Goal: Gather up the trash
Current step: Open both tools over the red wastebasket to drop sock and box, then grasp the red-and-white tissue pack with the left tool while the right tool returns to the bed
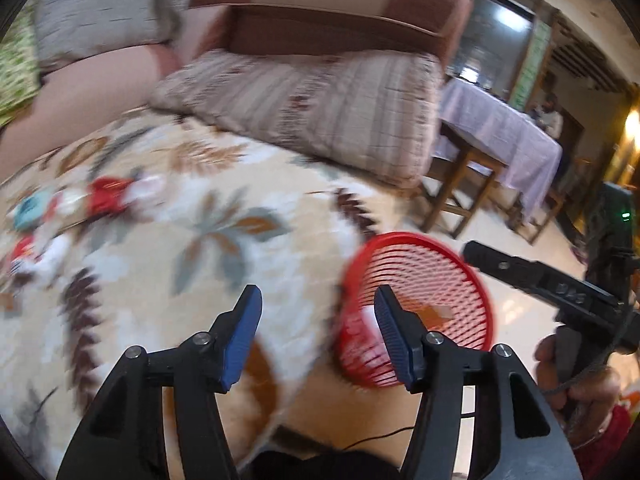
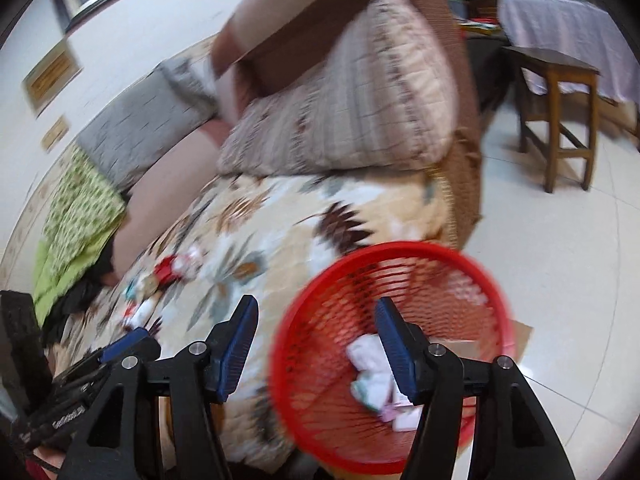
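A round red mesh basket (image 2: pixel 320 360) stands at the right edge of the floral blanket (image 2: pixel 280 240), with crumpled white papers (image 2: pixel 370 372) inside. My right gripper (image 2: pixel 316 344) hangs open and empty over the basket's left rim. My left gripper (image 1: pixel 318 332) is also open and empty, just left of the red basket (image 1: pixel 440 276). Several red, white and teal wrappers (image 1: pixel 108 196) lie blurred on the floral blanket (image 1: pixel 192 264) at far left. These same wrappers (image 2: pixel 168 270) show left of centre in the right wrist view.
A striped cushion (image 1: pixel 320 112) leans on the brown sofa arm (image 1: pixel 340 28) behind the blanket. A wooden stool (image 2: pixel 560 120) and a lilac-clothed table (image 1: pixel 504 128) stand on the tiled floor (image 2: pixel 560 260) to the right. A green cloth (image 2: pixel 80 216) lies far left.
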A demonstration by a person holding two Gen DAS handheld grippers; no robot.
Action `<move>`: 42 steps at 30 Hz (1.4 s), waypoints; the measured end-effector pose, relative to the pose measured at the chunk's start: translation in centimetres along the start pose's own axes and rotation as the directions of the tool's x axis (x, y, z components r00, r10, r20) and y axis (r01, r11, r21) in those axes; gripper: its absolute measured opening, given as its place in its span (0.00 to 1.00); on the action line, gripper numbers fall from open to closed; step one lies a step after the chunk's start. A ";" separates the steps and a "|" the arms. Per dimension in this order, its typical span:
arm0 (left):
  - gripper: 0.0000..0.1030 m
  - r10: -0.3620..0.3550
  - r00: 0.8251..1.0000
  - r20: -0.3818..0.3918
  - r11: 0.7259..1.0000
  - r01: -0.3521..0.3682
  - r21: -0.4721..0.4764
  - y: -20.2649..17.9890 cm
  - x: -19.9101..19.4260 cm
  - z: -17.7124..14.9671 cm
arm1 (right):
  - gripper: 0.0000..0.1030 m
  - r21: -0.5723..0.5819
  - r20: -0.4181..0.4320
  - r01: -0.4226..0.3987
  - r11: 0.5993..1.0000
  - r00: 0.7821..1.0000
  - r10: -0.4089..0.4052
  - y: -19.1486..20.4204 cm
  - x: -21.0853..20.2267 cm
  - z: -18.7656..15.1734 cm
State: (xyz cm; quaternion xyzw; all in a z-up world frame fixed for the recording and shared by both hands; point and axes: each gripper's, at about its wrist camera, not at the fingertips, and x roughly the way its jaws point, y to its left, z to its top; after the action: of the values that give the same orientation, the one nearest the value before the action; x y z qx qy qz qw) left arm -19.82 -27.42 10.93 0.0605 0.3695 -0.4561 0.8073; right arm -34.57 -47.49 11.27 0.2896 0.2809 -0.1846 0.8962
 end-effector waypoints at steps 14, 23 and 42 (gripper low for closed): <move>0.56 0.219 0.975 0.032 0.944 -0.203 -0.261 16.1 -7.3 -4.4 | 0.63 -0.243 -0.168 -0.148 0.959 0.980 0.108 13.0 6.1 -2.8; 0.56 0.302 0.953 0.001 0.812 -0.257 -0.524 26.8 -7.3 -3.8 | 0.63 -0.228 -0.218 -0.181 0.957 0.967 0.131 17.9 11.2 -0.5; 0.36 0.369 0.926 -0.076 0.779 -0.352 -0.518 33.0 2.5 1.2 | 0.63 -0.217 -0.259 -0.181 0.959 0.958 0.122 18.5 16.8 -0.3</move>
State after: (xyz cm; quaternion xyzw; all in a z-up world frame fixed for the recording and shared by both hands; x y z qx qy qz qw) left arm 7.40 -10.61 2.24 -0.0984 0.4488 -0.1763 0.8705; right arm -12.52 -36.06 8.48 0.2213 0.3855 -0.0431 0.8947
